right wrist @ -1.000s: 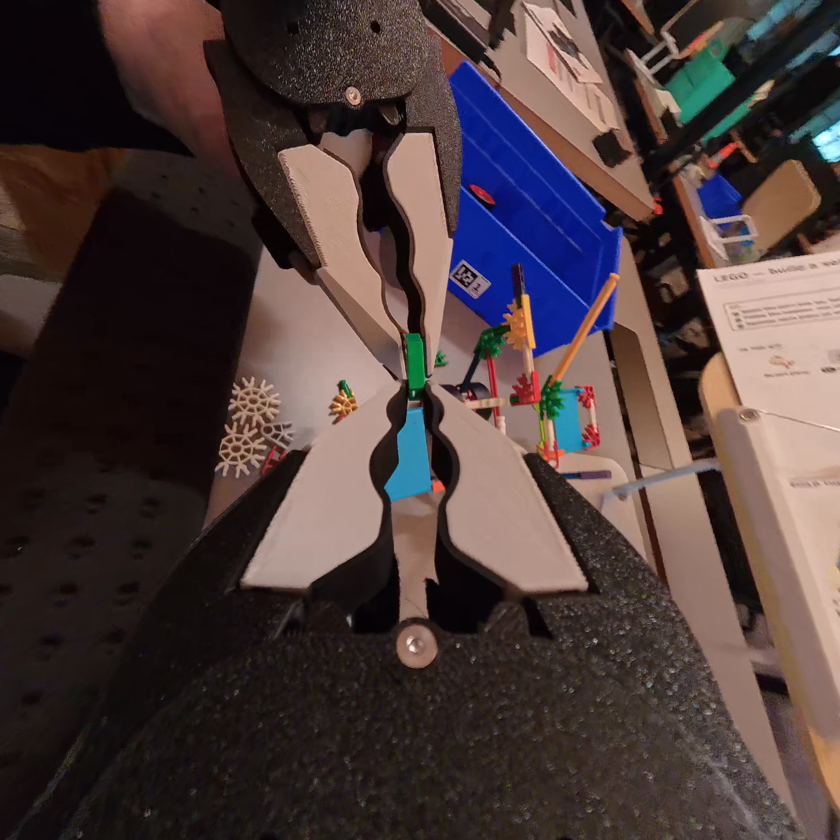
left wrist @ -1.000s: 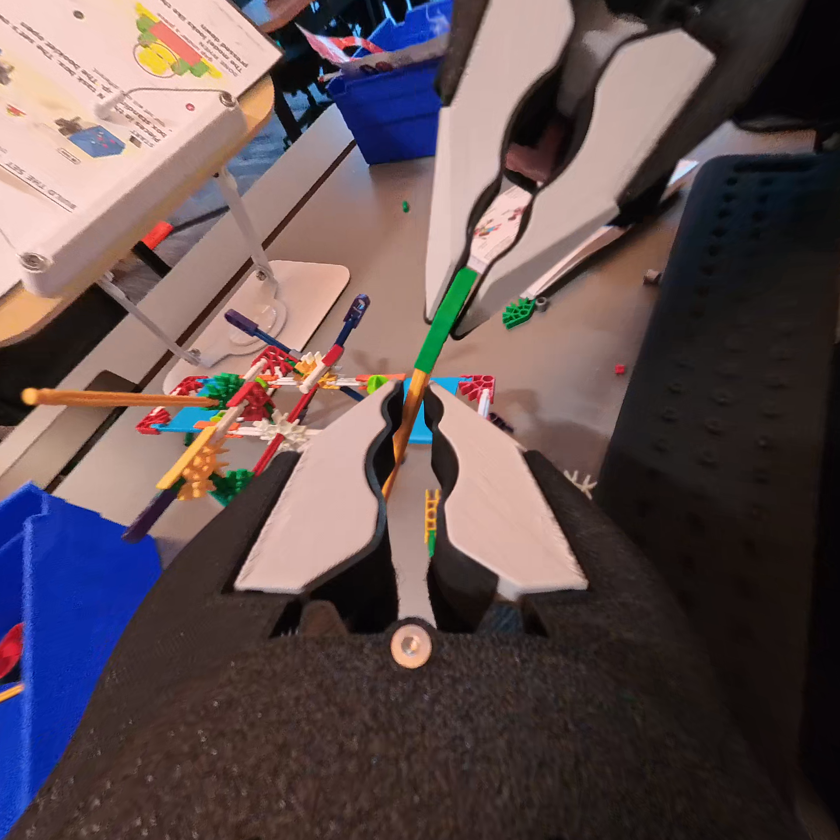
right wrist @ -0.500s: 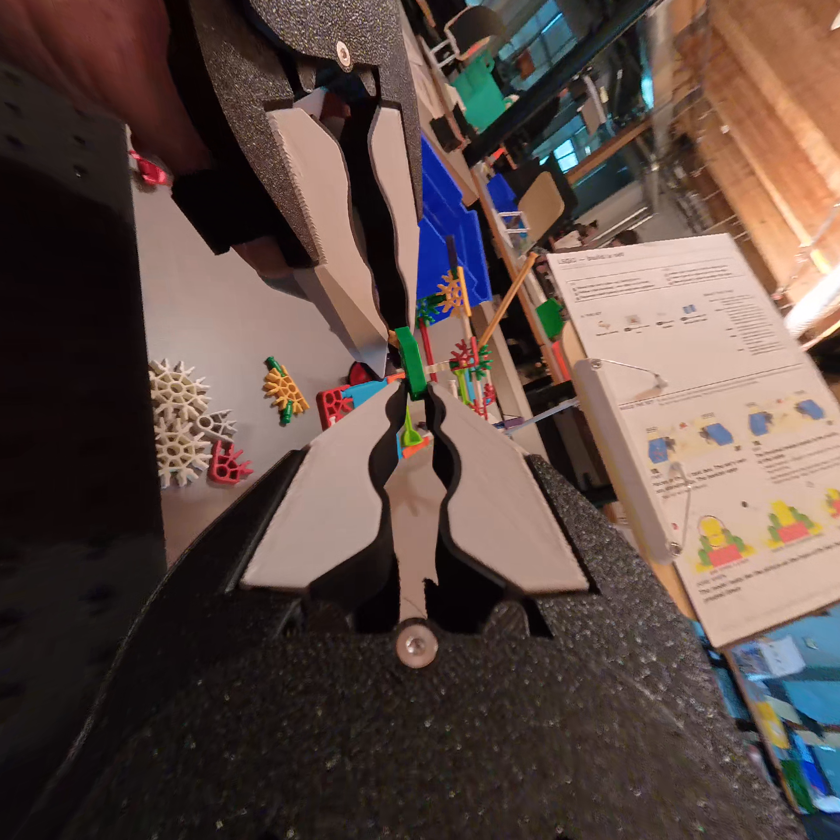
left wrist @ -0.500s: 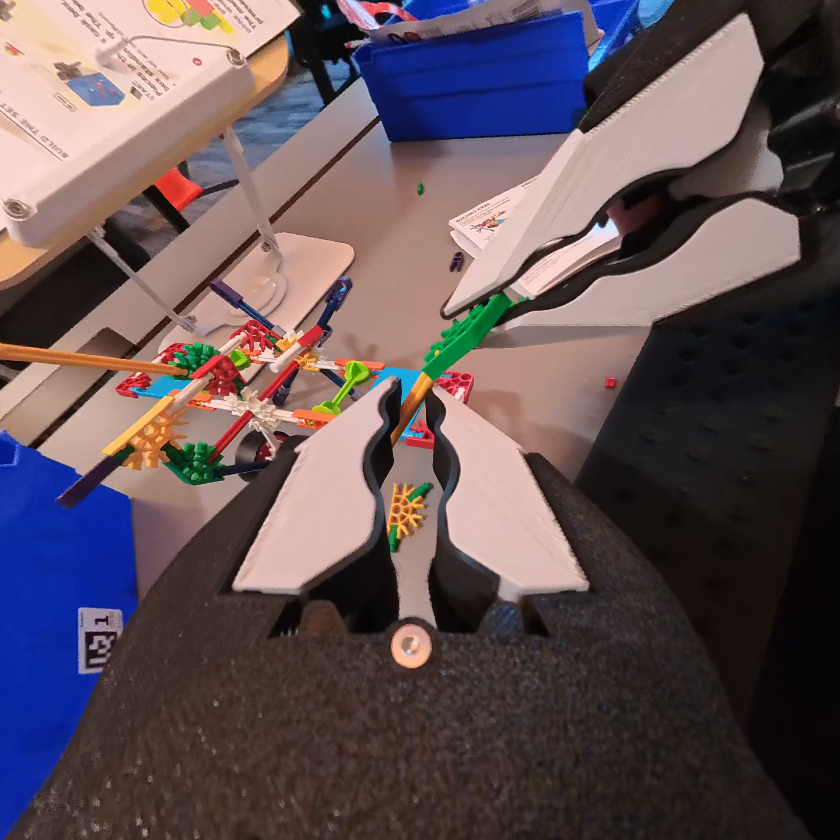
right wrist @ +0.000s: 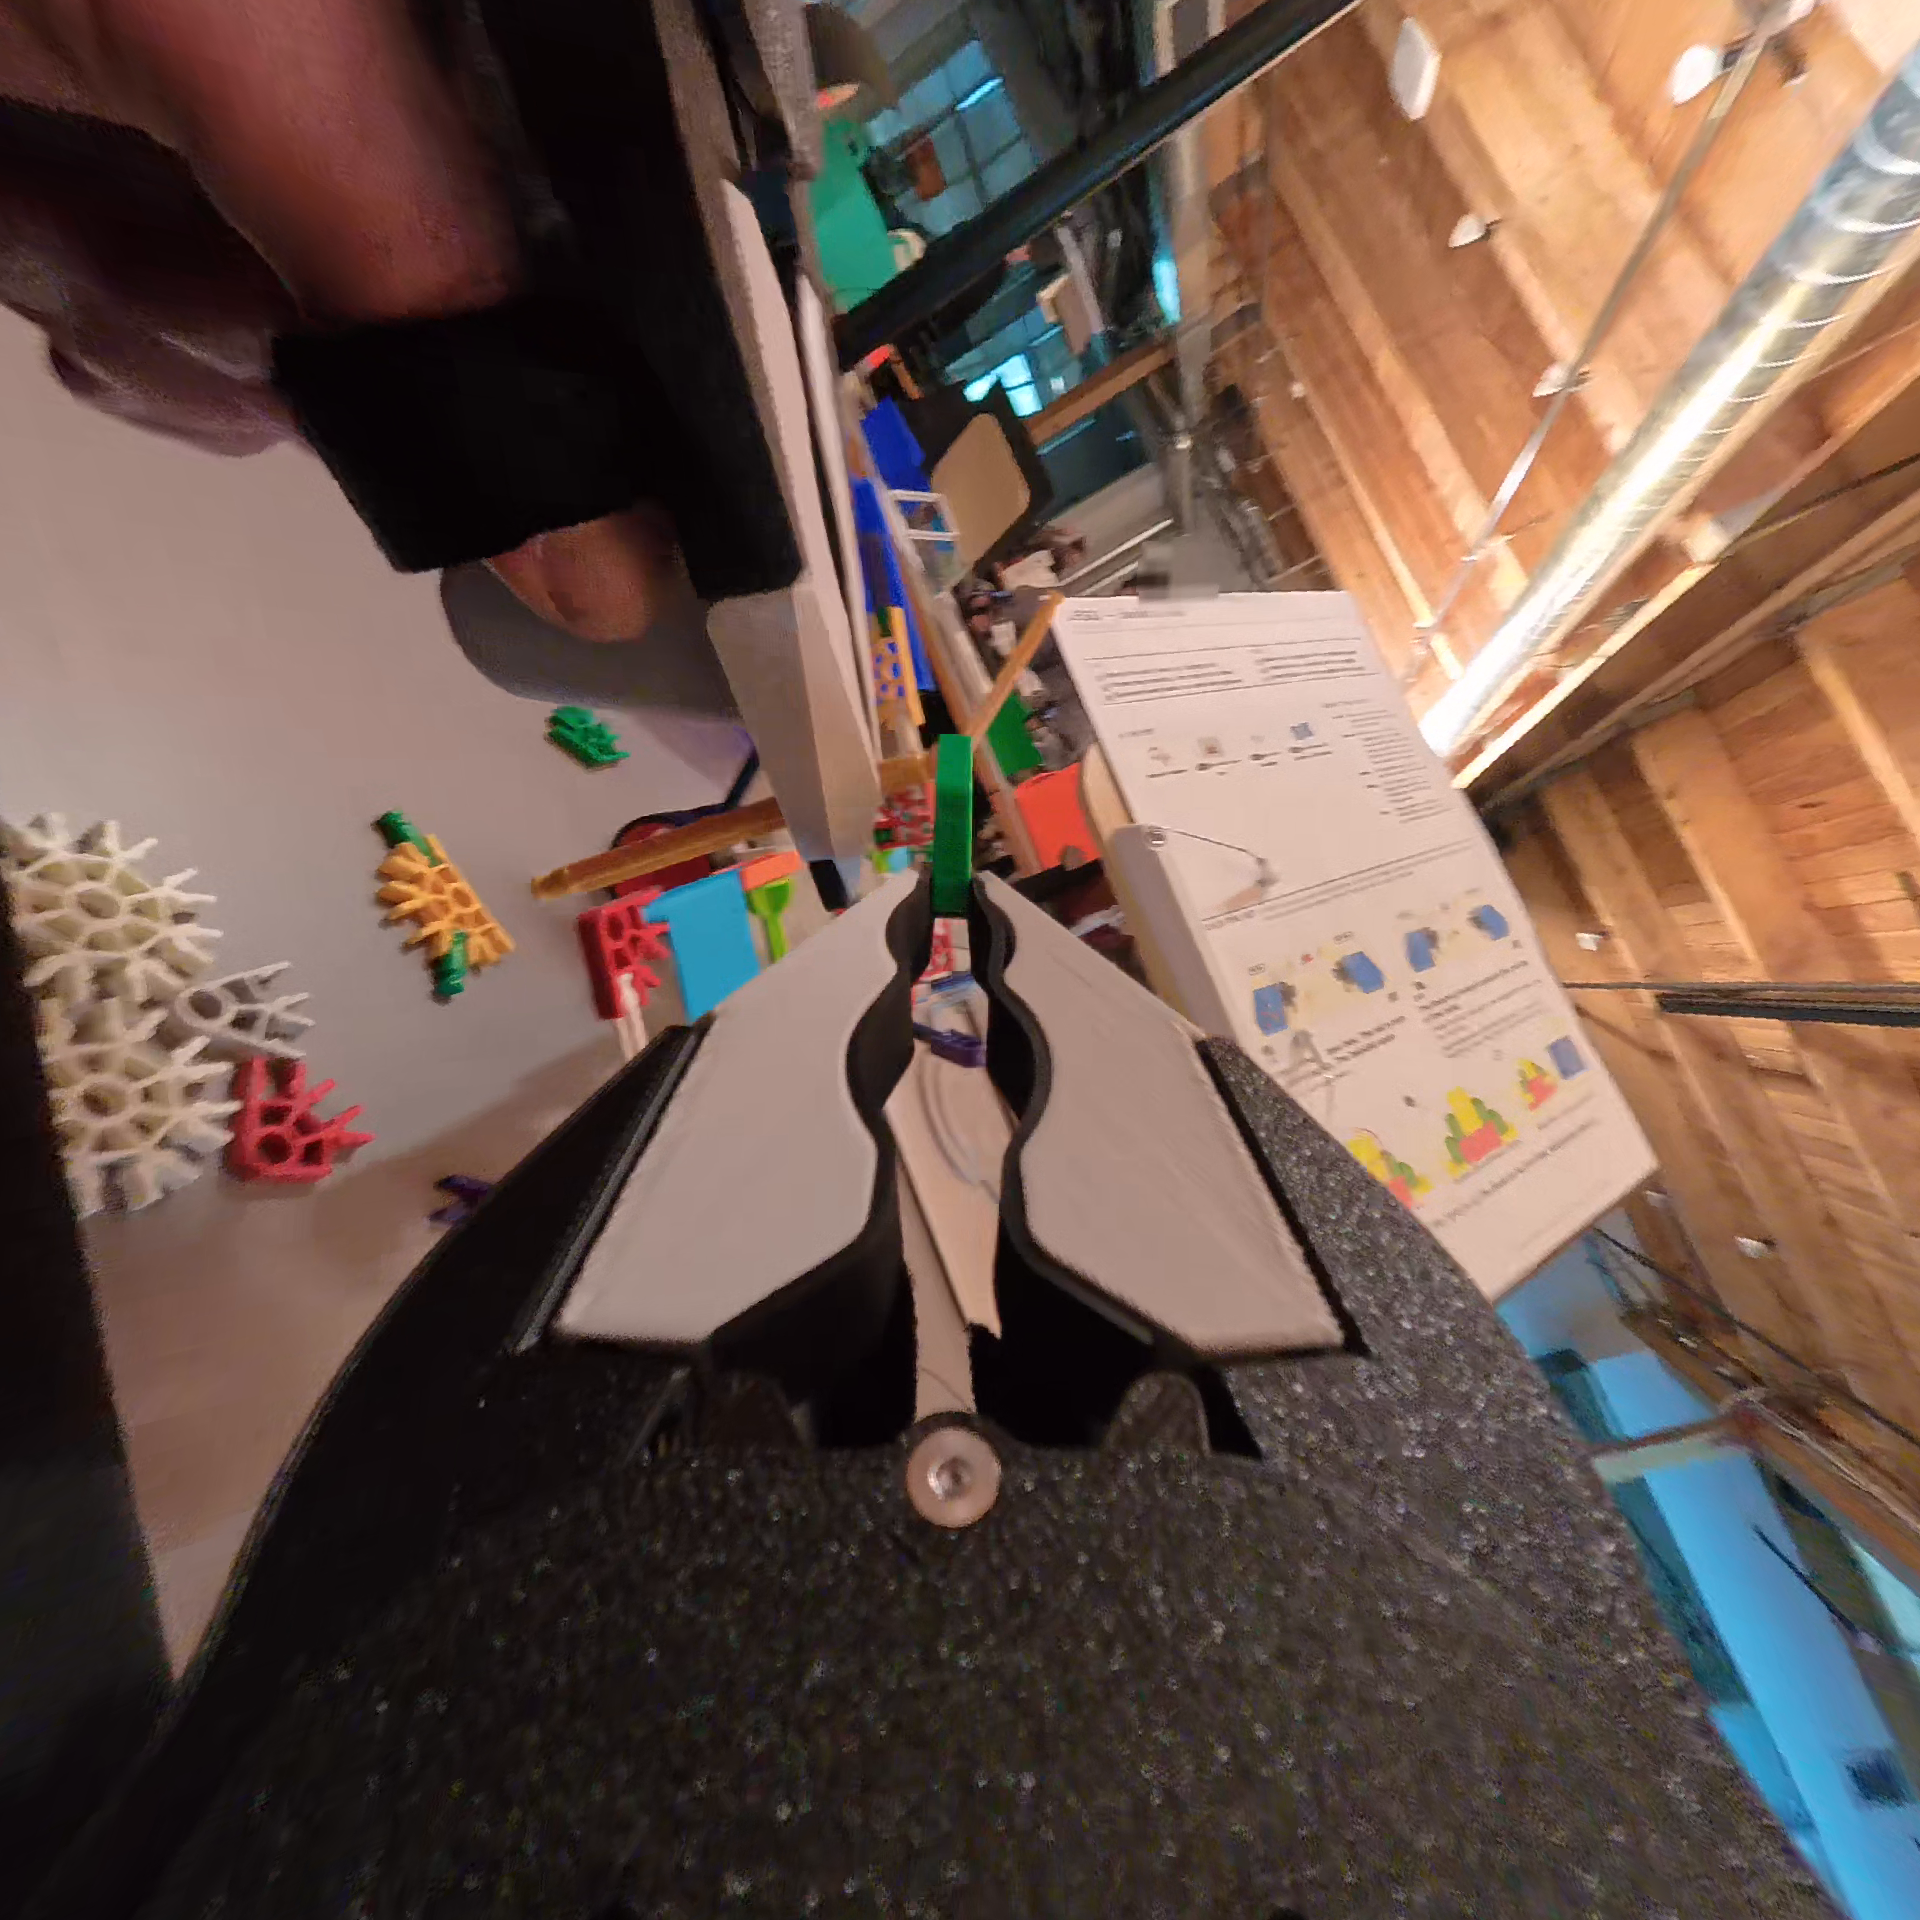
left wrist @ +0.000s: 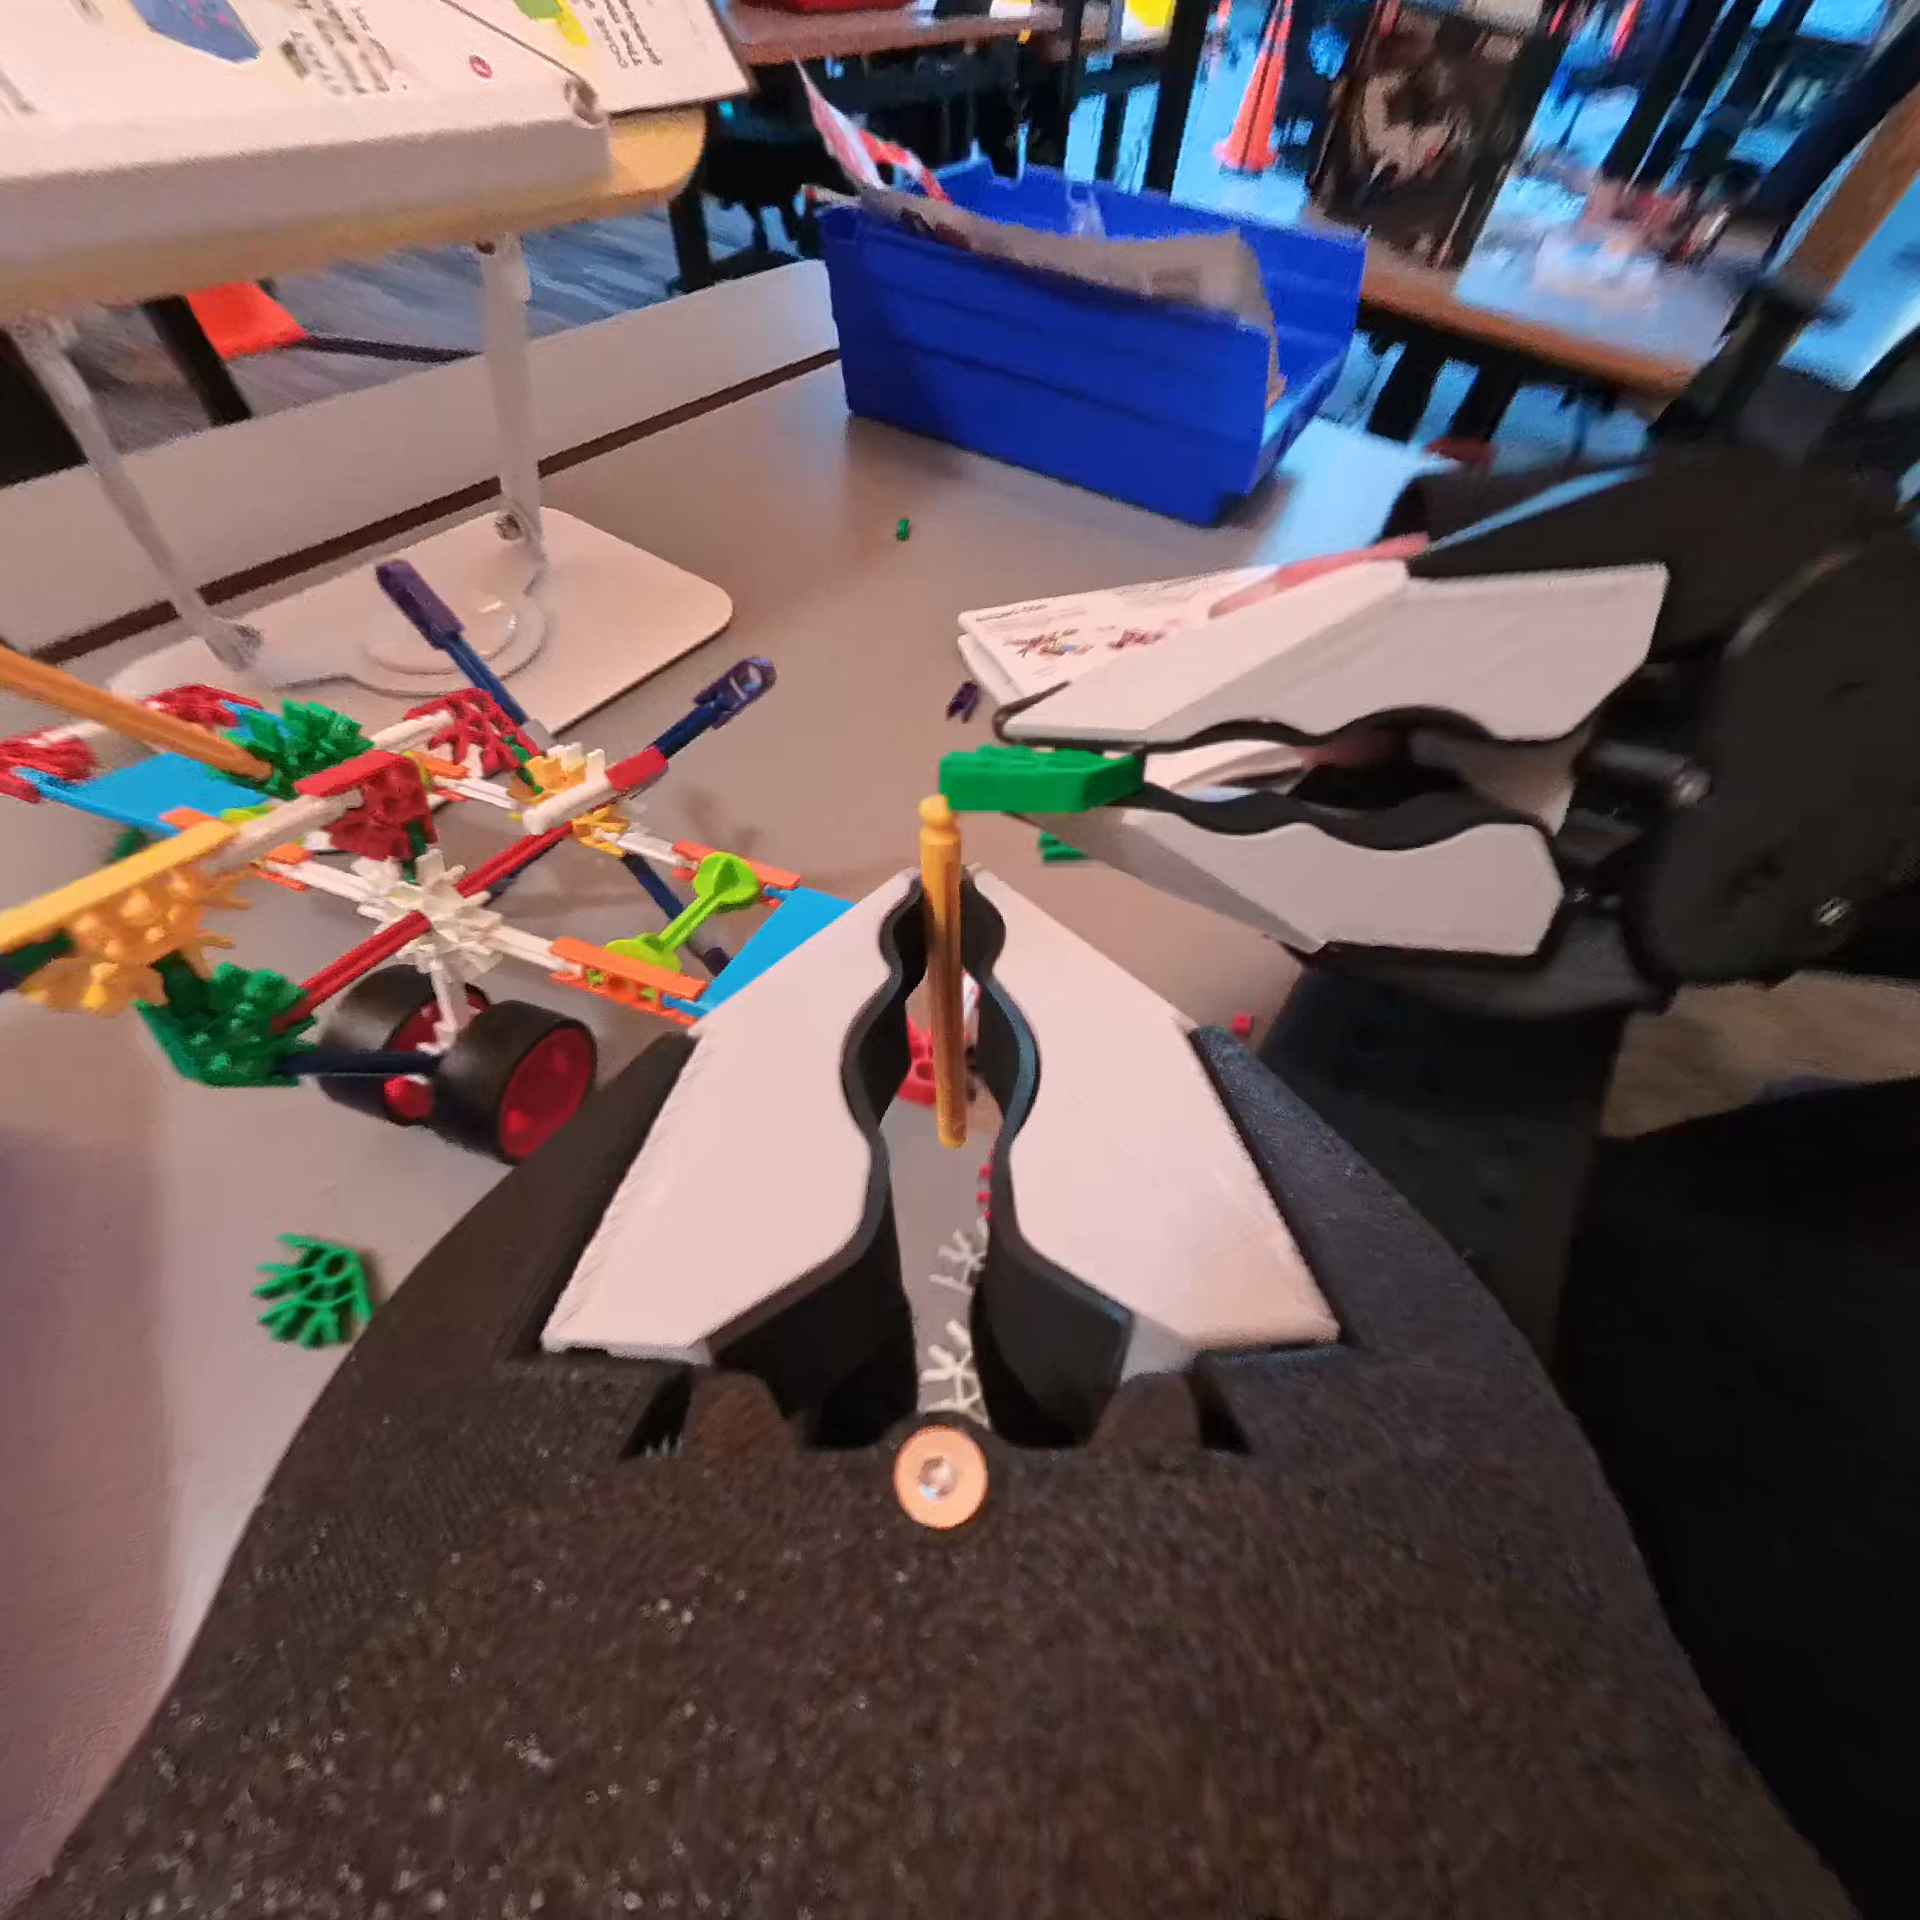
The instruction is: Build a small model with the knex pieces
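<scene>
My left gripper [left wrist: 940,883] is shut on a thin yellow rod [left wrist: 943,987] that stands upright between its tips. My right gripper [left wrist: 1013,774] comes in from the right and is shut on a flat green connector [left wrist: 1039,779], whose free end touches the rod's top end. In the right wrist view the right gripper [right wrist: 948,883] pinches the green connector [right wrist: 951,831] edge-on. The left gripper's fingers [right wrist: 810,727] and the rod [right wrist: 655,857] show just beyond it. A colourful rod-and-connector vehicle [left wrist: 416,883] with black wheels [left wrist: 520,1081] stands on the table to the left.
A blue bin [left wrist: 1081,343] stands at the back, a booklet [left wrist: 1091,623] in front of it. An instruction board on a stand [left wrist: 582,623] rises at the left. Loose connectors lie about: green [left wrist: 312,1288], white [right wrist: 104,987], red [right wrist: 281,1122], yellow [right wrist: 447,914]. A black perforated block [left wrist: 1455,1143] is at the right. The grippers are tip to tip, or close to it.
The right gripper has swung from above the rod to its right side. The green connector has turned from in line with the rod to crosswise at its tip. Both grippers stay shut.
</scene>
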Motion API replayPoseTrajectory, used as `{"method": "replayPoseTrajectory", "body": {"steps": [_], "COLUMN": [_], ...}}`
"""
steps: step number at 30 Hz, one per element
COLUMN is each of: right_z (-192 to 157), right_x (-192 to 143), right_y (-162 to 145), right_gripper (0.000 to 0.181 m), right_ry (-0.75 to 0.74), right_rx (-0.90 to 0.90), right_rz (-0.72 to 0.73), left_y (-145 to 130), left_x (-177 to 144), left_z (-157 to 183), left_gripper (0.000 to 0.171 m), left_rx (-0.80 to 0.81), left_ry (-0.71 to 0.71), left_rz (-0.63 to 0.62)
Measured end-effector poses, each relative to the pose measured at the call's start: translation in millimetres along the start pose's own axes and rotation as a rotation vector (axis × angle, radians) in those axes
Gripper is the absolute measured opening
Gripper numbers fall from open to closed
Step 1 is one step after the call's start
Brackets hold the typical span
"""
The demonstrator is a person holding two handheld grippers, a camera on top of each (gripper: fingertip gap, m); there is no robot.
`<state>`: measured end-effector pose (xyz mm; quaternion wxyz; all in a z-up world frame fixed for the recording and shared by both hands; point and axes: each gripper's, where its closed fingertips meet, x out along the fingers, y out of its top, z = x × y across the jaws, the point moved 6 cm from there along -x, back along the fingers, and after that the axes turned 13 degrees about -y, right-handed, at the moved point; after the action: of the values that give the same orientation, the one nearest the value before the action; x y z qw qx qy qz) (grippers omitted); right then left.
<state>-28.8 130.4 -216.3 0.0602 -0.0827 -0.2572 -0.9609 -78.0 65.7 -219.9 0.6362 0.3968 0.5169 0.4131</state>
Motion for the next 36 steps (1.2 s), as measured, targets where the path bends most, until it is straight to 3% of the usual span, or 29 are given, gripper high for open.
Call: {"method": "replayPoseTrajectory", "body": {"steps": [4, 5, 7, 10, 13, 17, 24, 29, 36], "right_z": [13.9, 14.4, 10.1, 5.8, -12.3, -34.8, -49.3, -45.1, -32.6], "right_x": [-2.0, -2.7, -5.5, -14.7, -32.8, -43.4, -44.7, -46.3, -41.8], "right_y": [-6.1, -9.7, -23.5, -55.6, -83.1, -99.2, -98.5, -95.1, -95.6], "right_gripper": [0.005, 0.006, 0.006, 0.006, 0.006, 0.006, 0.012, 0.022, 0.027], "right_ry": [-0.039, 0.01, 0.189, 0.297, 0.487, 0.589, 0.682, 0.773, 0.775], "right_rx": [0.02, 0.033, 0.082, -0.009, -0.028, -0.044, -0.055, 0.052, 0.227], "right_rz": [-0.017, -0.038, -0.117, -0.221, -0.282, -0.323, -0.315, -0.296, -0.271], "left_y": [5.0, 3.7, -6.2, -22.8, -41.5, -74.4, -94.4, -91.0, -79.5], "left_x": [-15.0, -19.2, -25.4, -37.4, -39.4, -27.3, -17.2, -20.2, -21.5], "left_z": [-6.9, -7.0, -5.4, -4.9, -8.5, -16.8, -28.2, -33.5, -43.1], "left_gripper": [0.004, 0.004, 0.004, 0.005, 0.005, 0.005, 0.01, 0.033, 0.03], "left_rx": [-0.155, -0.131, -0.06, 0.058, 0.111, 0.136, 0.052, 0.011, 0.033], "left_ry": [-0.113, -0.111, -0.093, -0.065, -0.079, -0.113, -0.199, -0.201, -0.156], "left_rz": [0.131, 0.092, -0.098, -0.369, -0.552, -0.764, -0.814, -0.729, -0.653]}}
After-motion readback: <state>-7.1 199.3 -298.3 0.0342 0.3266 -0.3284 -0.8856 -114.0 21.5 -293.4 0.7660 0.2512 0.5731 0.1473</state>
